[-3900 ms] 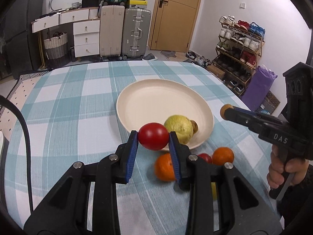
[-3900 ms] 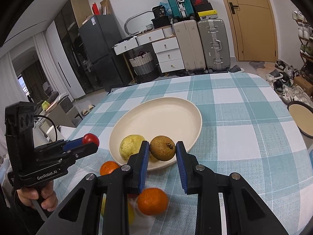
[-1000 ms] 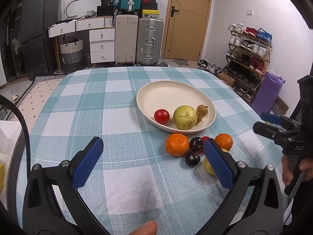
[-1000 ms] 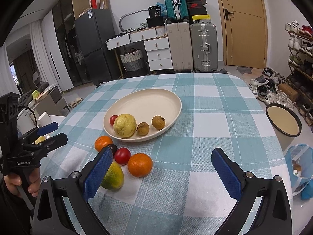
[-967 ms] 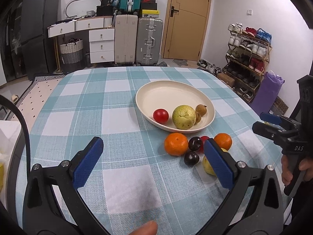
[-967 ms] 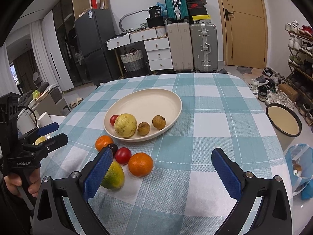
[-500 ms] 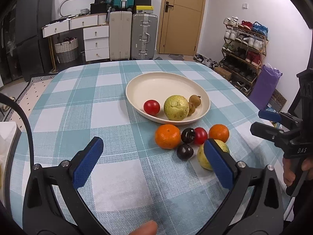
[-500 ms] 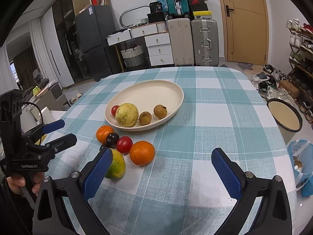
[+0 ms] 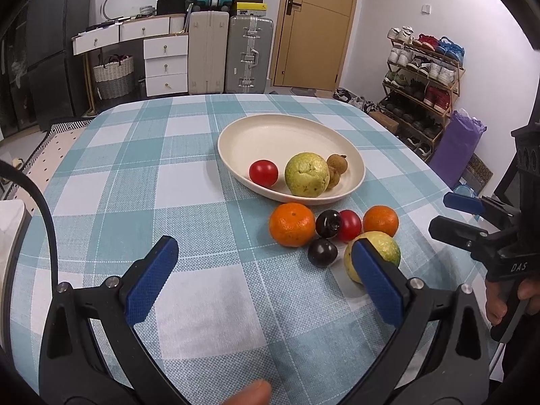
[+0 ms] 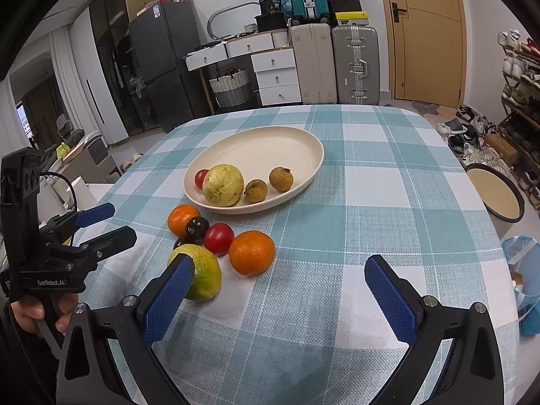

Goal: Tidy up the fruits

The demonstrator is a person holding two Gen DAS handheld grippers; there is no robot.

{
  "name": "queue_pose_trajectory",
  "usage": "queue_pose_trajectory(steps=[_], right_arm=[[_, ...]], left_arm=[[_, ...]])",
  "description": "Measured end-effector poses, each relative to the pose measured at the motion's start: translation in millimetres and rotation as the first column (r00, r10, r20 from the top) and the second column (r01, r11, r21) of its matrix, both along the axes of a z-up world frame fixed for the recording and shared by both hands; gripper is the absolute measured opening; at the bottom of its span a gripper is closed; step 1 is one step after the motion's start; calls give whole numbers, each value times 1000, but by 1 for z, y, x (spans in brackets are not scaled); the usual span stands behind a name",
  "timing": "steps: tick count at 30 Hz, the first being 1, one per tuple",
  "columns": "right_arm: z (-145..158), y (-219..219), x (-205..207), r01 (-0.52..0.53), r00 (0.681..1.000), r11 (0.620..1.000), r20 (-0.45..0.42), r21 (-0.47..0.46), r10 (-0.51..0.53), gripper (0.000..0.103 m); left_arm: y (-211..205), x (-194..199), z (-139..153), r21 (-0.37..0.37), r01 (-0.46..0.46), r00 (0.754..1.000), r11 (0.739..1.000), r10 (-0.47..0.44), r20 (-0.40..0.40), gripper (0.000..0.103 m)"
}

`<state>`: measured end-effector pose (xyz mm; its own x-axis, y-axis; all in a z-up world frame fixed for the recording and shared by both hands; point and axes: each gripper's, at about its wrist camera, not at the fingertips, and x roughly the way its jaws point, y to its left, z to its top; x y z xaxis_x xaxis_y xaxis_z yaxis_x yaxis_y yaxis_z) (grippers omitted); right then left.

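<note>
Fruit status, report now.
Left gripper open, empty; right gripper open, empty. Plate holds four fruits; six more sit on the tablecloth beside it. Nothing in the way.

Cream plate [image 9: 354, 155] holds four fruits (guava [image 9: 306, 174] biggest); six more cluster beside it.

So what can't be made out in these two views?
- Second dark plum, right wrist view: mostly hidden behind the green-yellow fruit.
- Nearer brown fruit, left wrist view: largely behind the guava.
- Green-yellow fruit, both views: part covered by a claw finger.
- Label on the dresser box: too small to read.
- The person: only hands show; the edges cut off the rest.
</note>
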<state>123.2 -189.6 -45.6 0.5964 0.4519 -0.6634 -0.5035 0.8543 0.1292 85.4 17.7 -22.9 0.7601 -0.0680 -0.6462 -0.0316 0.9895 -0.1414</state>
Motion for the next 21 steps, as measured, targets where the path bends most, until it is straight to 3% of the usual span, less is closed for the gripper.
queue_pose_trajectory(steps=[10,17,21], right_arm=[[-6,7,-4,-53,996,998,-73,41,56,103],[-17,33,-11,-103,989,995,-103,12,104,102],[-24,48,-11,-133,983,991,-123,10,133,90]], left_arm=[[-6,1,-9,-4,12,999,1000,-12,-30,102],[2,0,-11,7,-4,999,1000,4,-43,102],[12,-1,-11,1,-24,999,1000,24,-49,102]])
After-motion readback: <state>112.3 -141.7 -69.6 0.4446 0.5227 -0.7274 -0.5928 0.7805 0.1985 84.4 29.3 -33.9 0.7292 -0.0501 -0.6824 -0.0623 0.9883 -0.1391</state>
